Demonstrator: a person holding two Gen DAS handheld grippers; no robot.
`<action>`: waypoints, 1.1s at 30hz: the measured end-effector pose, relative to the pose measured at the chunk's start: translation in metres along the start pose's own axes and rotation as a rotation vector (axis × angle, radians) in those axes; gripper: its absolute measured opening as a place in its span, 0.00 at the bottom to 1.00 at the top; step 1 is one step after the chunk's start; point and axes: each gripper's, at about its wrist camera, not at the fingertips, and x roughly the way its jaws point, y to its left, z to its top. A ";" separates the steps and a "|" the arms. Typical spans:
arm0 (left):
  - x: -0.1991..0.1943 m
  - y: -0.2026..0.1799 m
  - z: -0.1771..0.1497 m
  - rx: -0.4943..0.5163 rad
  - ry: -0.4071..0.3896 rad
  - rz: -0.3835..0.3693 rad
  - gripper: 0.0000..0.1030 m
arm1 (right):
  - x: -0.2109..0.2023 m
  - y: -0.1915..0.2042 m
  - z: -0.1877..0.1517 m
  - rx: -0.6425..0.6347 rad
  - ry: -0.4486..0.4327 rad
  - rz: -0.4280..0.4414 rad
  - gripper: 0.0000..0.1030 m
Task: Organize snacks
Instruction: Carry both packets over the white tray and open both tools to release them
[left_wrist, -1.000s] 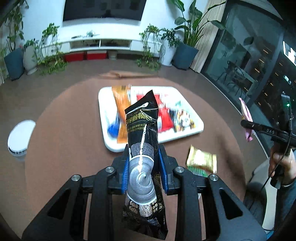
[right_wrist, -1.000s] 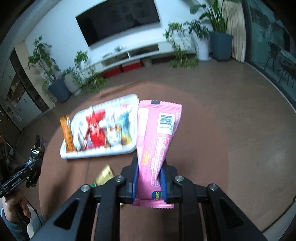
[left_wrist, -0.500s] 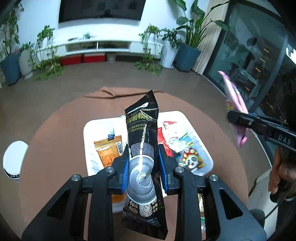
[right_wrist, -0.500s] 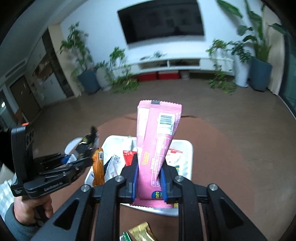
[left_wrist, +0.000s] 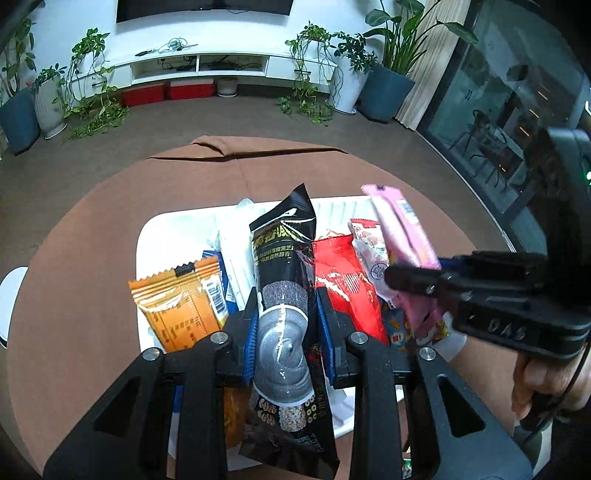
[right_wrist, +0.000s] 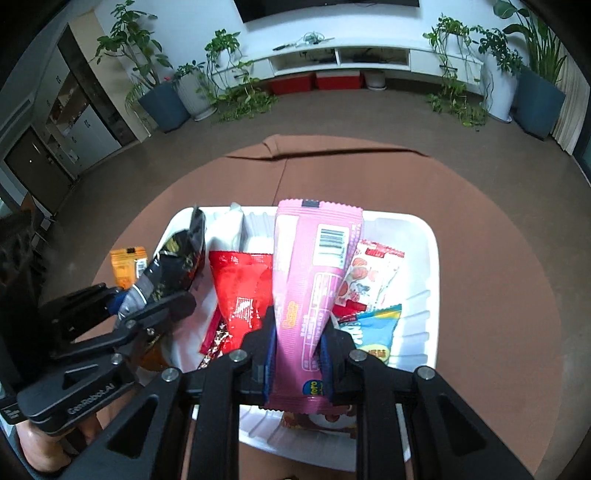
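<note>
Over the white tray: left gripper clamped on a black snack pack, right gripper clamped on a pink snack pack. Both packs upright above the red pack and other snacks lying inside. Orange pack at the tray's left edge.
</note>
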 end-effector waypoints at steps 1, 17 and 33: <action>0.002 0.000 0.000 0.000 0.001 0.004 0.26 | 0.001 -0.001 -0.001 -0.001 0.004 -0.002 0.21; 0.026 0.001 -0.005 -0.001 0.028 -0.001 0.26 | 0.023 -0.008 -0.010 0.032 0.001 0.000 0.25; 0.037 0.004 -0.007 0.007 0.026 0.026 0.25 | 0.023 -0.007 -0.017 0.021 -0.014 0.007 0.30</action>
